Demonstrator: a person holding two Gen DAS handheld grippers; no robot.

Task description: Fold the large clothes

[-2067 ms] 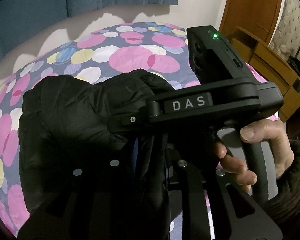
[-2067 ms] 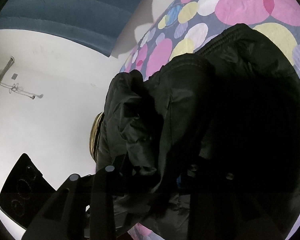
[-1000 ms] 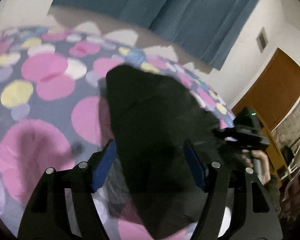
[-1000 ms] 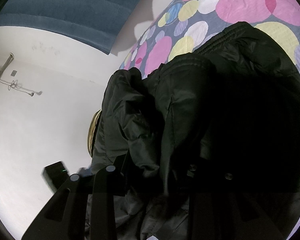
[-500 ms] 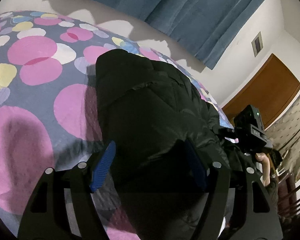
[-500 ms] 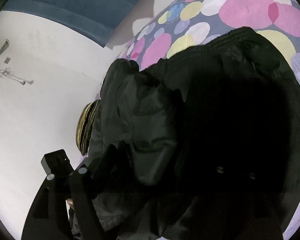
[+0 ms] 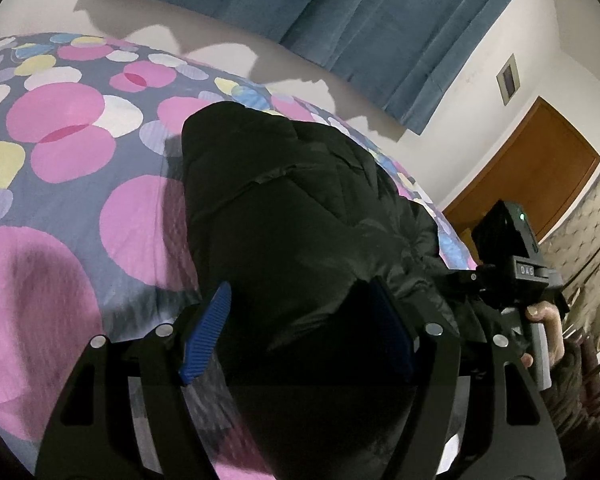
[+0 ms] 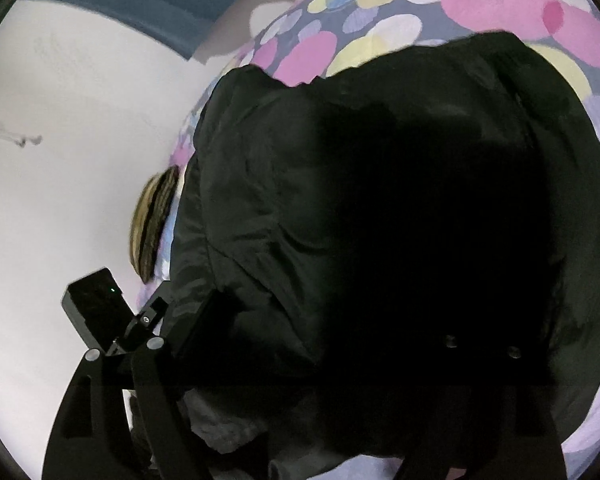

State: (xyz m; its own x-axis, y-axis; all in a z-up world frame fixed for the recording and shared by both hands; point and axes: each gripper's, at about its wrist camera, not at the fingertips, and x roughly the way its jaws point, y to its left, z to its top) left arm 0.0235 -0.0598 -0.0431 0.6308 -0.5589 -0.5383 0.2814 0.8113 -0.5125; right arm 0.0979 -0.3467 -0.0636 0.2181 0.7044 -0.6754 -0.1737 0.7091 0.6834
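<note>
A black puffer jacket [image 7: 292,216] lies folded on a bed with a pink, yellow and white dotted cover [image 7: 72,184]. My left gripper [image 7: 300,328] is open, its blue-padded fingers [image 7: 208,332] astride the jacket's near end. The right gripper [image 7: 512,276] shows at the jacket's right edge, held by a hand. In the right wrist view the jacket [image 8: 340,200] fills the frame. My right gripper [image 8: 320,340] has its fingers wide apart, open around the jacket's edge. The left gripper's body [image 8: 96,304] shows at lower left.
Blue curtains [image 7: 340,32] hang behind the bed. A wooden door [image 7: 540,176] stands at the right. A striped yellow and black item [image 8: 152,224] lies at the bed's edge beyond the jacket. White wall [image 8: 60,160] fills the left of the right wrist view.
My left gripper let go of the jacket, swung away and opened over its near end. My right gripper opened too, and the jacket settled flatter on the bed.
</note>
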